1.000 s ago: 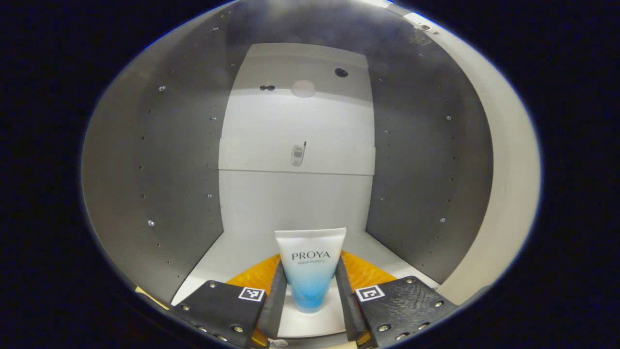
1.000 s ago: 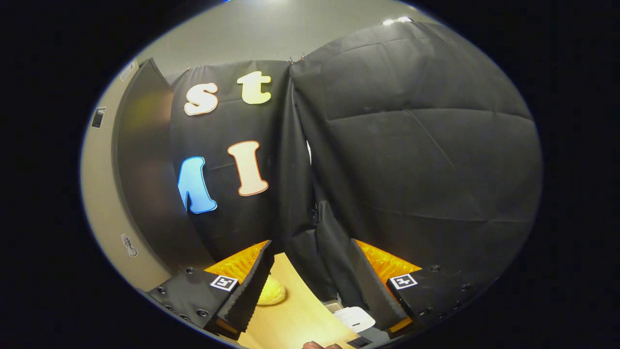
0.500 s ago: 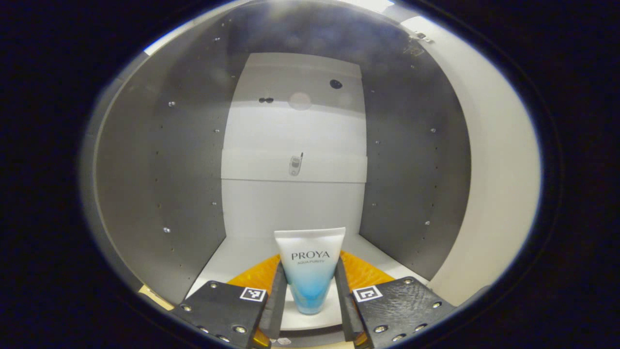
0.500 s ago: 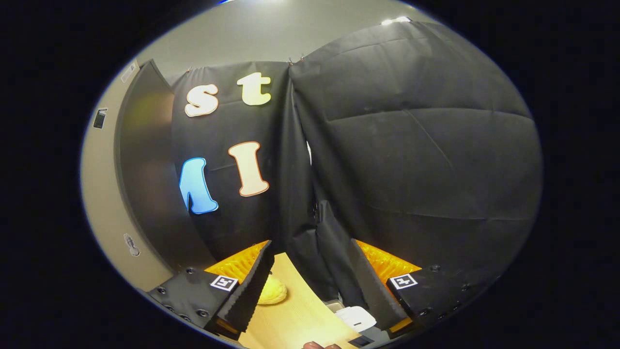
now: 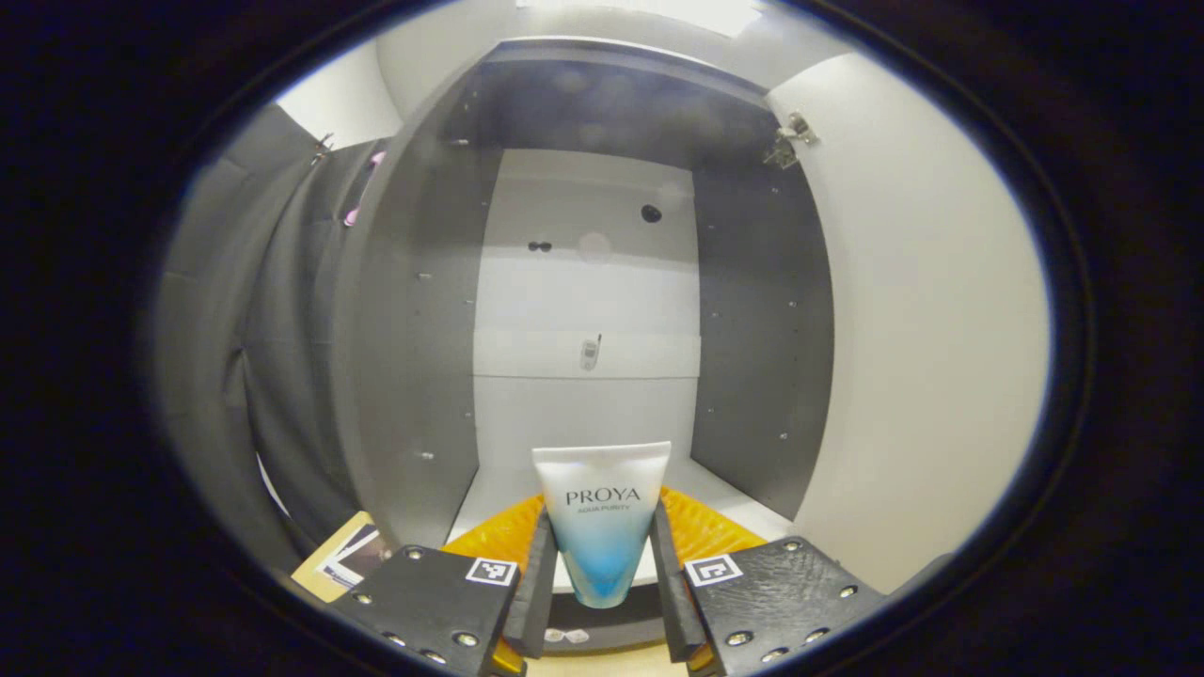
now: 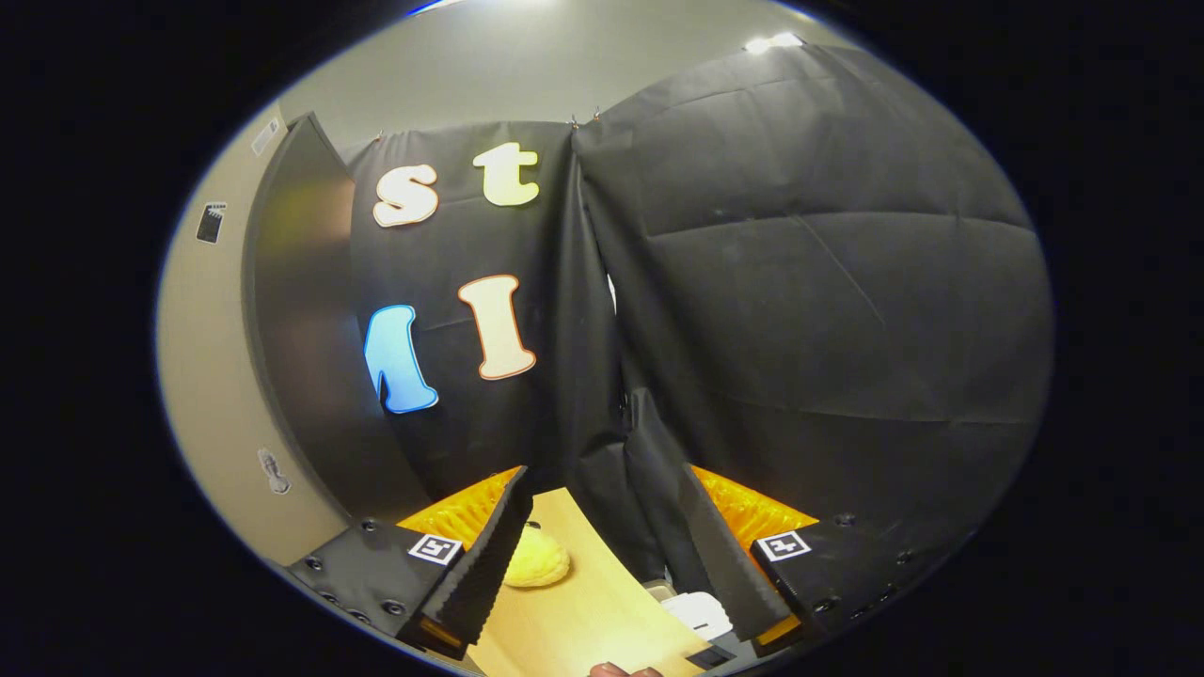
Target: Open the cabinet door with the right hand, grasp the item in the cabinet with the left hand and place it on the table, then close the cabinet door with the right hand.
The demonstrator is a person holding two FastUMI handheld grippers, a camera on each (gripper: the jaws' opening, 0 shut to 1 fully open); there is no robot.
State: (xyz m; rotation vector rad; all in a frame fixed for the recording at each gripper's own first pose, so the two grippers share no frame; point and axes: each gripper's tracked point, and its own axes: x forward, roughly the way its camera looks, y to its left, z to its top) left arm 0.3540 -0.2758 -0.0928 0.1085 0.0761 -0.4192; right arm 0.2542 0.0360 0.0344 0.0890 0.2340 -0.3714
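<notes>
In the left gripper view, the left gripper (image 5: 602,588) had its two fingers clamped on a tube (image 5: 602,512), one finger against each side of the tapering lower part. The tube stood upright, white at the flat top and shading to blue toward the bottom. It was held clear of the cabinet (image 5: 583,310), in front of the opening, with the cabinet floor behind and below it. The cabinet had grey side walls and a pale back panel. Its door (image 5: 922,329) stood open at the right, a hinge (image 5: 785,146) showing near the top. Black cloth (image 5: 245,357) hung at the left.

In the right gripper view, the right gripper (image 6: 602,564) had its fingers spread apart and held nothing. Between them lay a wooden table (image 6: 583,611) with a yellow object (image 6: 536,567) on it, close to the view's left finger. Black cloth (image 6: 809,310) hung behind. A dark panel (image 6: 301,357) and a beige surface (image 6: 212,376) stood at the left.
</notes>
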